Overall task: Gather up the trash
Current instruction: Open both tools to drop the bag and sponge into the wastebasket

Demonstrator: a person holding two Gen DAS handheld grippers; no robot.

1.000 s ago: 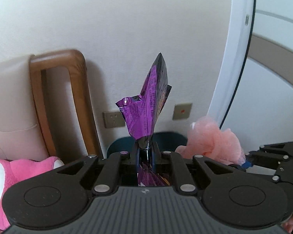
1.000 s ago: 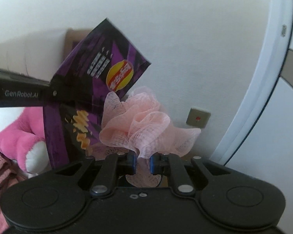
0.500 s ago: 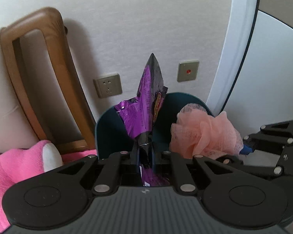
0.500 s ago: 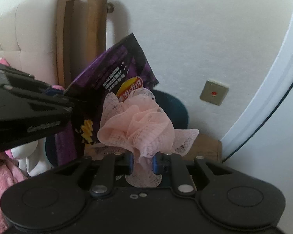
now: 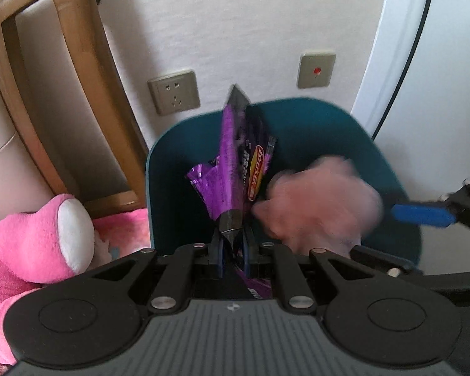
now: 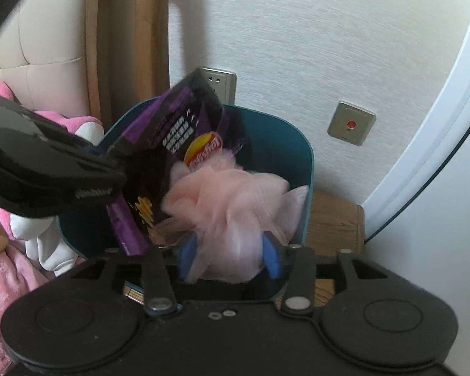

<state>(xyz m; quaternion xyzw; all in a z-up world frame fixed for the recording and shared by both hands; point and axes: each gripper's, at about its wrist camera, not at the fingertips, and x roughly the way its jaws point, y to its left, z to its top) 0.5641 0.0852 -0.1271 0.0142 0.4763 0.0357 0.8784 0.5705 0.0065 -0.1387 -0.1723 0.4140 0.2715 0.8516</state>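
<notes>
My left gripper [image 5: 233, 244] is clamped on the lower end of the purple chip bag [image 5: 235, 169]; the pads pinch its crimped neck, and the bag's long axis runs straight away from the jaws, with its dark sealed tip pointing up and toward the wall. My right gripper [image 6: 230, 255] has its jaws opening, with the pink mesh sponge [image 6: 232, 200] between the blue pads; the sponge is blurred, and whether the pads touch it cannot be determined. The sponge bulges forward from the jaws with no clear long axis. Both items are over the open mouth of the teal trash bin [image 5: 382, 159], the bag to the left of the sponge and touching it. Left of the bin lies a pink plush toy [image 5: 31, 244]. Beyond it stands a wooden headboard frame [image 5: 87, 72], then the wall with a power socket [image 5: 174, 95] and a switch plate [image 5: 316, 70].
</notes>
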